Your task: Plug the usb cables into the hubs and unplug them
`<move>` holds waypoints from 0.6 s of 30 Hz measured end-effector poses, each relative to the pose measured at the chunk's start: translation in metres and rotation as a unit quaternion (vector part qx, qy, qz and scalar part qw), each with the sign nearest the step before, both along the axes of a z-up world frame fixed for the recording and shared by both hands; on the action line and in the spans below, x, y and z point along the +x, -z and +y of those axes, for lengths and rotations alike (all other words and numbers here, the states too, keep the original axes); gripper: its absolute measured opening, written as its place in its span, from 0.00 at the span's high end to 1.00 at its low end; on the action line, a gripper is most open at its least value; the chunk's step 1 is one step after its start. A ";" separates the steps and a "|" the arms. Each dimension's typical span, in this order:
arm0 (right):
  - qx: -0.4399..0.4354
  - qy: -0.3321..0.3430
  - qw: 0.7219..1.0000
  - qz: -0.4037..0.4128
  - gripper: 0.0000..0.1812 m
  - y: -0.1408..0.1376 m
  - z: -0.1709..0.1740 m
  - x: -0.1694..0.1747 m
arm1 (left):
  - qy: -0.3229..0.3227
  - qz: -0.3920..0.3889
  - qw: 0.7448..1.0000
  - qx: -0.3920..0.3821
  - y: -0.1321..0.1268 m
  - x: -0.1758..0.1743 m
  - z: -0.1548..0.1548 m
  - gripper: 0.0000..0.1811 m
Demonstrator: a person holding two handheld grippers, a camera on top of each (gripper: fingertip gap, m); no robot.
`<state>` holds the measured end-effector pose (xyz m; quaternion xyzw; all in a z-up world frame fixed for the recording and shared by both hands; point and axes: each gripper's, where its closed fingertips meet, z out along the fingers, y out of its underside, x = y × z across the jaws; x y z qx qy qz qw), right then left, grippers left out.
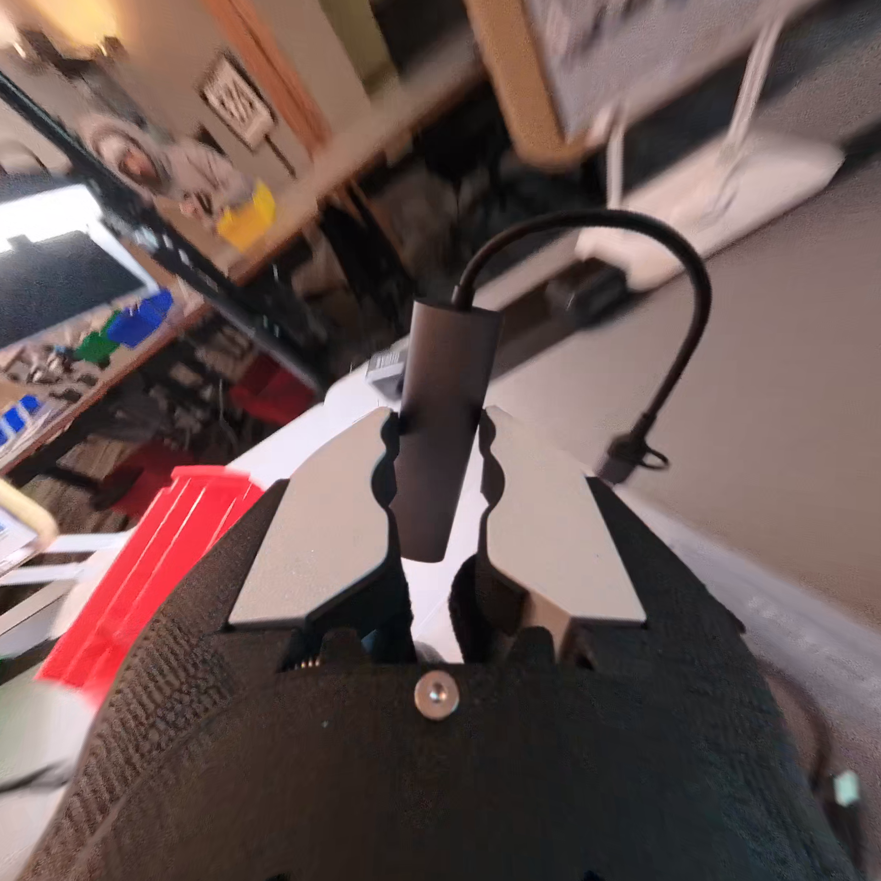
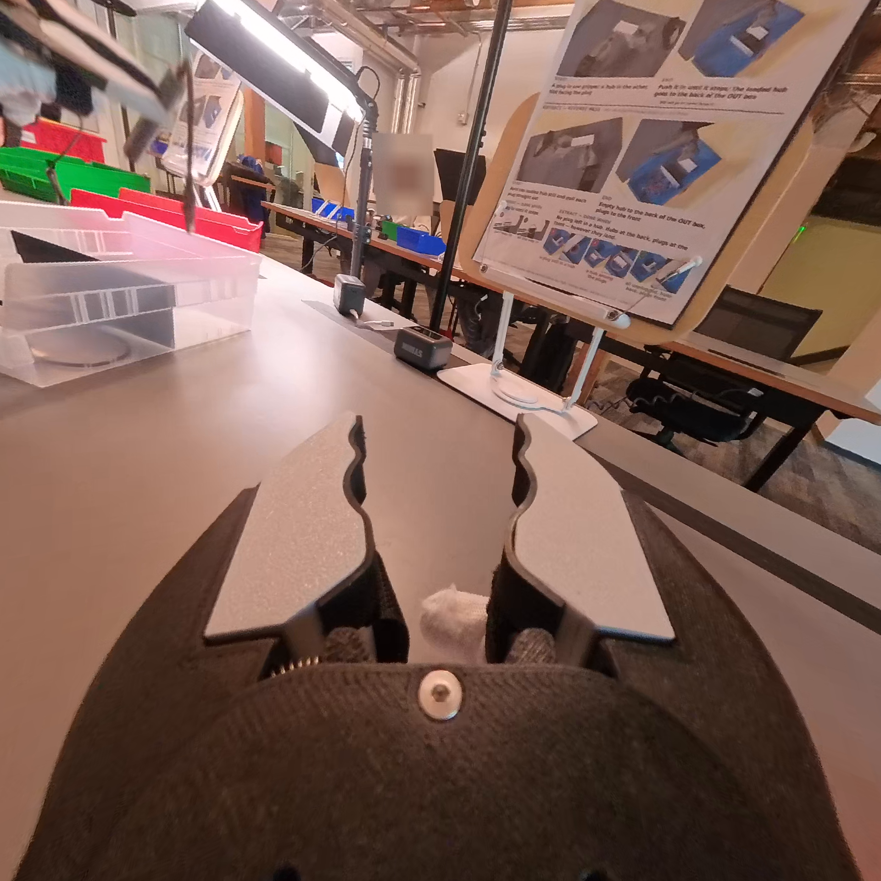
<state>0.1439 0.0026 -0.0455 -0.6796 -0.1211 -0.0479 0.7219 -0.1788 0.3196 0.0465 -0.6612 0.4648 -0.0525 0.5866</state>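
In the left wrist view my left gripper (image 1: pixel 438 419) is shut on a dark grey USB hub (image 1: pixel 443 410), held in the air and tilted. The hub's black cable (image 1: pixel 667 271) arcs up and right and ends in a hanging plug (image 1: pixel 624 453). In the right wrist view my right gripper (image 2: pixel 438 429) is open and empty, low over the grey table (image 2: pixel 190 453). The left gripper shows blurred at the top left of that view (image 2: pixel 119 71), with the hub's cable (image 2: pixel 189 190) dangling over the bins.
A clear plastic bin (image 2: pixel 133 286) stands at the left on the table, red (image 2: pixel 167 214) and green (image 2: pixel 71 176) bins behind it. An instruction board on a white stand (image 2: pixel 619 167) is at the right, two small grey chargers (image 2: pixel 422 350) along the table's far edge. A red bin (image 1: pixel 157 548) is below the left gripper. The left gripper's tips are roughly 45 cm from the right gripper's.
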 end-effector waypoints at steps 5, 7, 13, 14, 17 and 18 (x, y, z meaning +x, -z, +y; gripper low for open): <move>0.002 -0.027 0.999 -0.020 0.67 0.000 -0.002 -0.011 | 0.208 -0.270 0.939 -0.040 -0.059 0.074 -0.110 0.82; 0.011 -0.052 0.998 -0.035 0.67 -0.002 -0.004 -0.022 | 0.330 -0.366 0.856 -0.159 -0.063 0.112 -0.167 0.82; 0.136 -0.112 0.977 -0.118 0.64 -0.039 -0.033 -0.064 | 0.537 -0.517 0.488 -0.454 -0.045 0.188 -0.293 0.82; 0.167 -0.093 0.970 -0.148 0.65 -0.047 -0.041 -0.067 | 0.541 -0.530 0.443 -0.480 -0.038 0.196 -0.300 0.82; 0.248 -0.061 0.942 -0.217 0.70 -0.062 -0.062 -0.079 | 0.544 -0.547 0.384 -0.507 -0.011 0.215 -0.315 0.82; 0.249 -0.048 0.937 -0.240 0.69 -0.060 -0.061 -0.081 | 0.546 -0.547 0.372 -0.513 -0.004 0.218 -0.320 0.82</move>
